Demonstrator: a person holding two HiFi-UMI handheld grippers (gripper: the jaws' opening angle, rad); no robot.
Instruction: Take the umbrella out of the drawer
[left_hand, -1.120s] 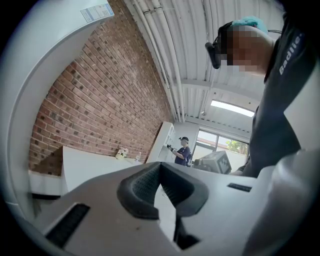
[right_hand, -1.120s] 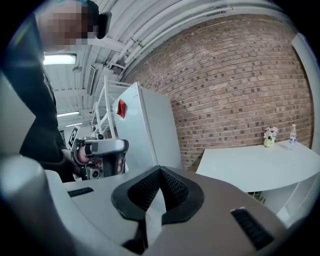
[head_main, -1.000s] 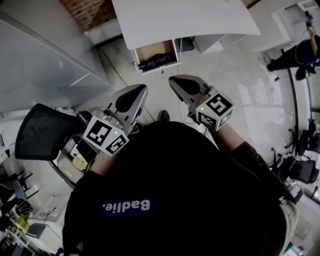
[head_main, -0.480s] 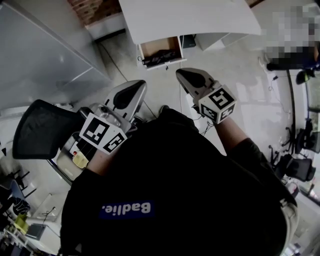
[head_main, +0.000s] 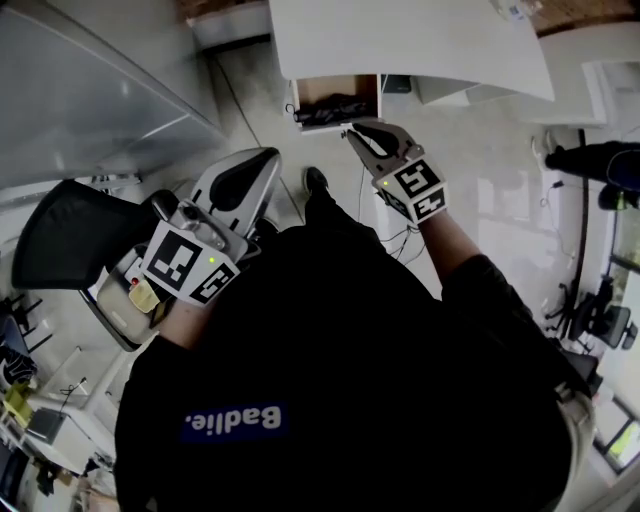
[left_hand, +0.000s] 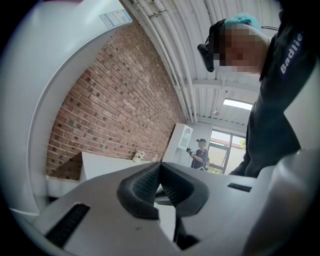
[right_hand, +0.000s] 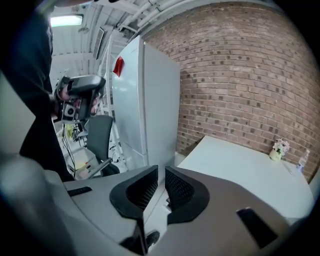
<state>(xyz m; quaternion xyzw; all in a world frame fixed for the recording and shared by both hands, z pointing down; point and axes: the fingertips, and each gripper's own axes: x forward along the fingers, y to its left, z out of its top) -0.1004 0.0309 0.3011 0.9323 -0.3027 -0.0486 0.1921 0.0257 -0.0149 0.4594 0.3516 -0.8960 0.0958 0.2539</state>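
- Closest in, the left gripper (head_main: 268, 158) hangs off to the person's left, well short of the action. Its pads are pressed together with nothing between them, so it's a spectator for now.
- Out ahead, the right gripper (head_main: 356, 133) is doing the work, nose tipped down and right at the front edge of the open drawer (head_main: 350, 87).
- Its jaws have just been opening. There's only a thin slit between the pads so far, and nothing sits in that slit.
- So I'd call this the reach. The drawer is already pulled out, and the grab hasn't happened yet.
- Next up, by my read, those jaws need to spread a good deal wider. Then the gripper has to dip over the drawer's front wall and close across the bundle.
- It's a tight spot, because the drawer sits just under the lip of the white desk (head_main: 420, 45). The way in looks to be from the front and above.
- And there's the prize: the umbrella (head_main: 328, 108) lies flat in the drawer, just beyond the right gripper's tips.
- It shows as a dark, folded, compact shape stretched side to side across the brown drawer bottom, towards the front. It's too small from the head view to pick out a handle or a strap.
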